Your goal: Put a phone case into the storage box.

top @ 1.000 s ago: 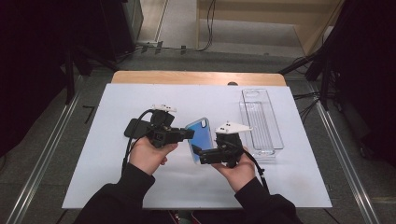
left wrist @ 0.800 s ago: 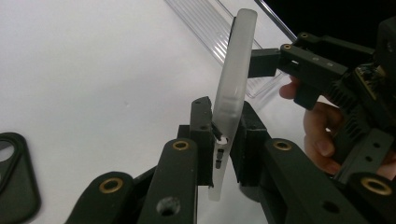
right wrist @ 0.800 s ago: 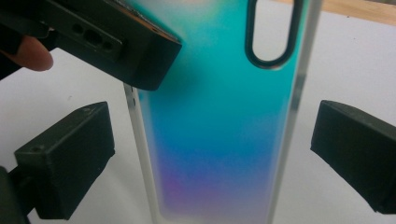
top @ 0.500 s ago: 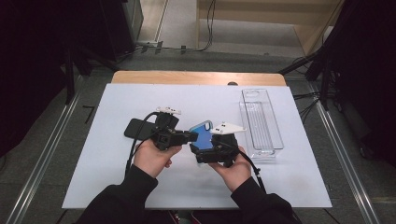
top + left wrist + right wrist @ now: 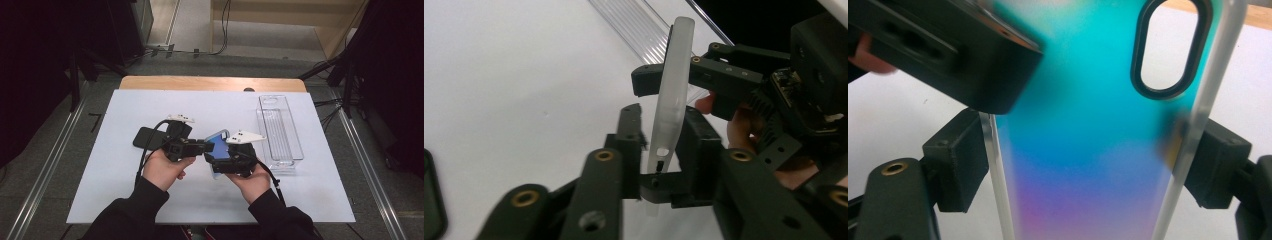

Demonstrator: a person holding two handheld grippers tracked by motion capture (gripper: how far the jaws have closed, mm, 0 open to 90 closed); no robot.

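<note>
A phone case (image 5: 220, 142) with a blue-to-teal back and frosted clear rim is held up above the white table (image 5: 150, 105) between both hands. My right gripper (image 5: 1088, 165) spans its width, and its jaws have just been closing; one pad (image 5: 960, 165) presses on each long edge. My left gripper (image 5: 663, 111) has the case's rim (image 5: 671, 90) edge-on between its jaws, which have just been opening. A small gap shows beside the left pad (image 5: 630, 145). In the high view the left gripper (image 5: 207, 146) meets the case from the left.
A black phone (image 5: 147, 137) lies flat on the table just left of my left hand. A long clear plastic tray (image 5: 279, 130) stands at the right. A wooden strip (image 5: 210, 83) runs along the table's far edge.
The two hands have drawn a little closer together around the case. The case now shows less of its blue face to the high view.
</note>
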